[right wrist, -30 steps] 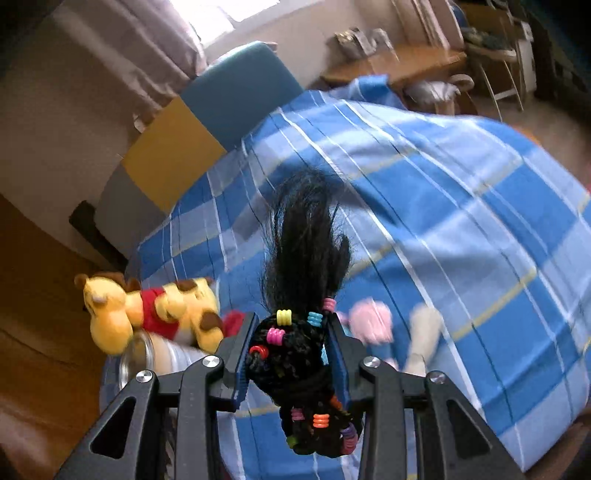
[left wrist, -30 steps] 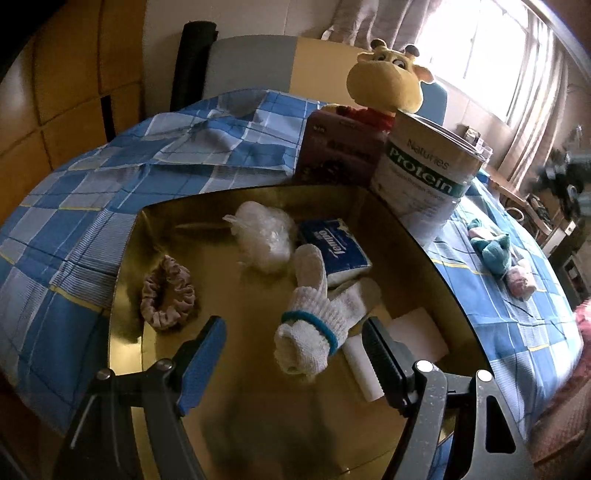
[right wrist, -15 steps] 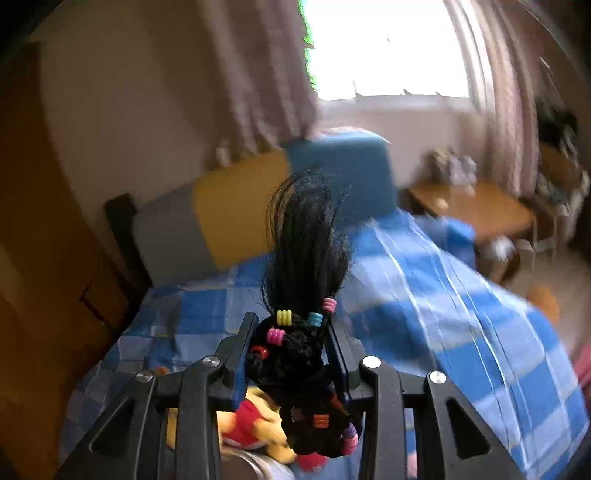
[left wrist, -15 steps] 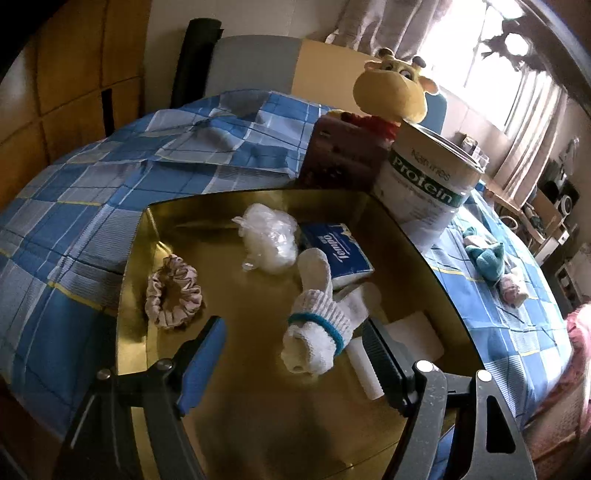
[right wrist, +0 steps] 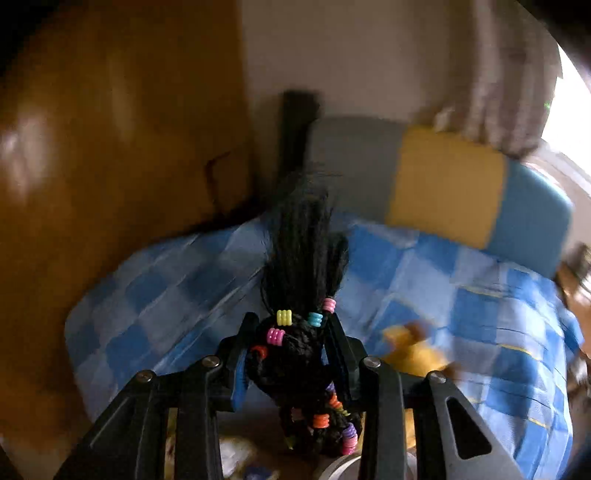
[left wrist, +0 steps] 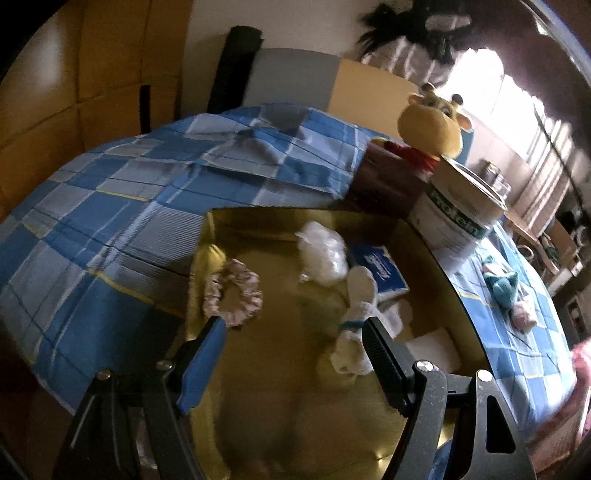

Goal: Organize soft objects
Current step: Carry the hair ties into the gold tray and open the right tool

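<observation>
A gold tray (left wrist: 295, 387) lies on the blue checked bed and holds a pink scrunchie (left wrist: 232, 293), a white plastic bundle (left wrist: 323, 254), a blue tissue pack (left wrist: 380, 269) and a white knitted glove (left wrist: 356, 317). My left gripper (left wrist: 293, 325) hovers open over the tray's near part, with nothing between its fingers. My right gripper (right wrist: 291, 332) is shut on a black braided hairpiece (right wrist: 299, 266) with coloured beads. That hairpiece (left wrist: 406, 22) also shows high at the top of the left wrist view. A teal soft toy (left wrist: 500, 288) and a pink one (left wrist: 522, 317) lie on the bed to the right.
Behind the tray stand a dark red box (left wrist: 388, 184), a protein can (left wrist: 458, 210) and a yellow giraffe plush (left wrist: 432, 125). A grey, yellow and blue headboard (right wrist: 443, 184) backs the bed. A wooden panel (right wrist: 110, 184) rises on the left. White paper (left wrist: 432, 343) lies in the tray.
My right gripper has swung with the hairpiece from over the bed's right side toward the headboard and now shows above the tray. My left gripper has shifted a little over the tray.
</observation>
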Available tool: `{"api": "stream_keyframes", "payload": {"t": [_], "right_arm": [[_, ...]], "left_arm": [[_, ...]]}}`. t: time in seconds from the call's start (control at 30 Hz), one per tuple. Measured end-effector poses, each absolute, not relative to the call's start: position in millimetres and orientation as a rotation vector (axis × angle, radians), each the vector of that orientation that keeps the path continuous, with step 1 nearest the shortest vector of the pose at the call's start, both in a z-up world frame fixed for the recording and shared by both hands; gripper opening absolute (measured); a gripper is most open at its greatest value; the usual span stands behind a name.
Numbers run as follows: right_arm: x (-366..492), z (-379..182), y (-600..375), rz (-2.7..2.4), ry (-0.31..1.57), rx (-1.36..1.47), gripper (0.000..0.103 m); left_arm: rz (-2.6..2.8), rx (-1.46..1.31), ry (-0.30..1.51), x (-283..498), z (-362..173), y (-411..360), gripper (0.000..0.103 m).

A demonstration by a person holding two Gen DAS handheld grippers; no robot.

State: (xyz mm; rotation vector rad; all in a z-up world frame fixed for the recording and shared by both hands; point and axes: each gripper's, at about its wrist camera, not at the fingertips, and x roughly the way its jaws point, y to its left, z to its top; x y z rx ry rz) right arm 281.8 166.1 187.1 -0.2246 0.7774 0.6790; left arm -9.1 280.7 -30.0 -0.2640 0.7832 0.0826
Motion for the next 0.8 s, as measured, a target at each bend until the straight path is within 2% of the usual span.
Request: {"api": "stream_keyframes", "payload": {"t": [0.47, 0.8], "right_arm": [[168, 8, 197, 0.885, 1.046, -0.302, 0.035], [120, -61, 211, 0.926, 1.155, -0.443, 0.035]], "left_arm": [[0.220, -0.275, 0.765, -38, -27, 305, 0.077], [0.257, -0.307, 0.755, -48, -28, 315, 0.078]]}}
